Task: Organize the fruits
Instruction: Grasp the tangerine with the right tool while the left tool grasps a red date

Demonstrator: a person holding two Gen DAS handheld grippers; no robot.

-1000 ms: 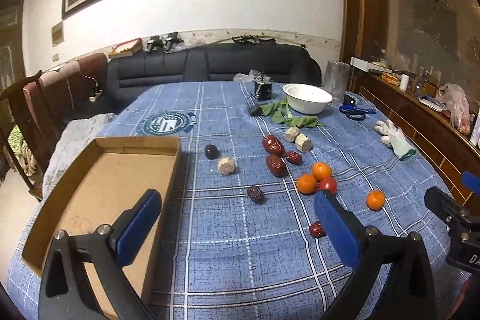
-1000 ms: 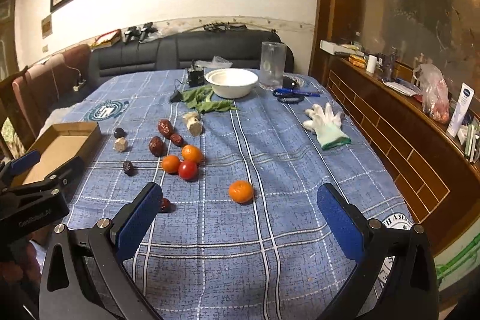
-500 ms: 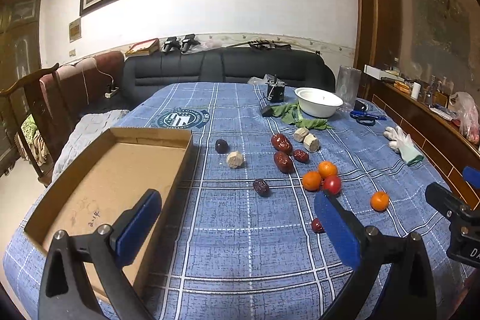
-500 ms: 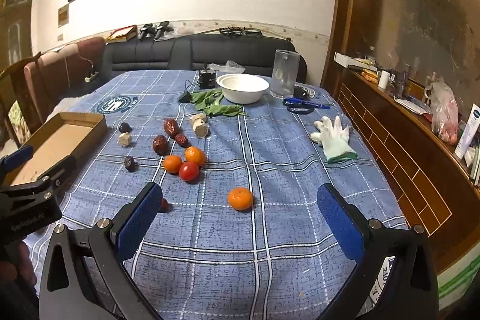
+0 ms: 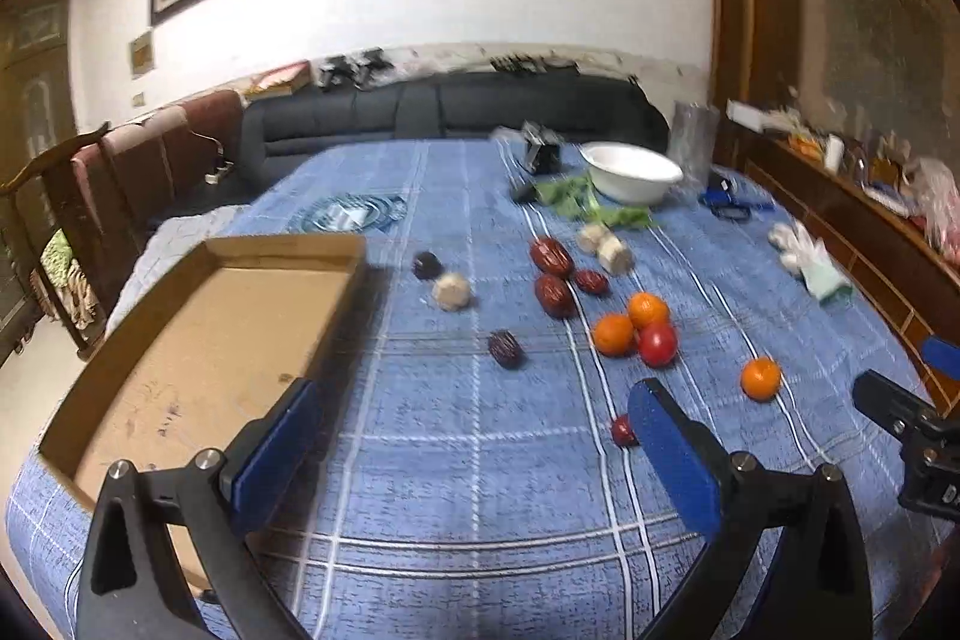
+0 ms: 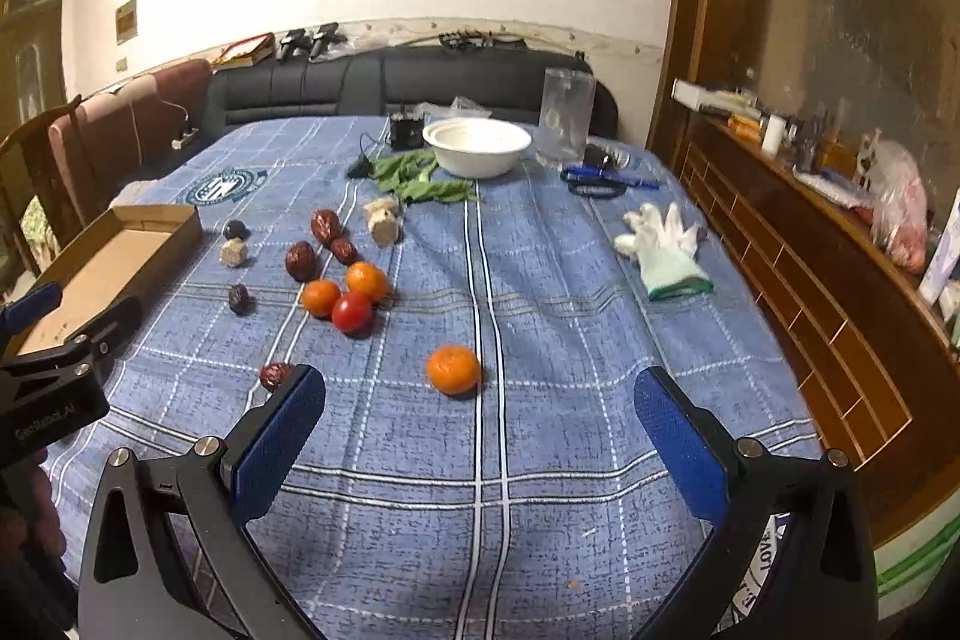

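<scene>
Fruits lie scattered on the blue checked tablecloth (image 6: 540, 460). A lone orange (image 6: 453, 369) sits nearest my right gripper (image 6: 480, 454), which is open and empty above the cloth. Two more oranges and a red tomato (image 6: 352, 311) cluster further left, with several red dates (image 6: 300, 261) and pale chunks (image 6: 383, 220) behind. My left gripper (image 5: 474, 454) is open and empty, beside an empty cardboard tray (image 5: 198, 340) on its left. A small date (image 5: 621, 430) lies by its right finger. The lone orange also shows in the left wrist view (image 5: 761, 379).
A white bowl (image 6: 477, 147), green leaves (image 6: 420, 178), a clear glass (image 6: 567, 115), scissors (image 6: 600, 184) and a white glove (image 6: 663, 244) lie at the far and right side. A wooden sideboard (image 6: 840, 280) runs along the right. A dark sofa stands behind the table.
Both grippers have shifted slightly over the table, the left view moving and blurred. Both stay open and empty; no fruit has moved.
</scene>
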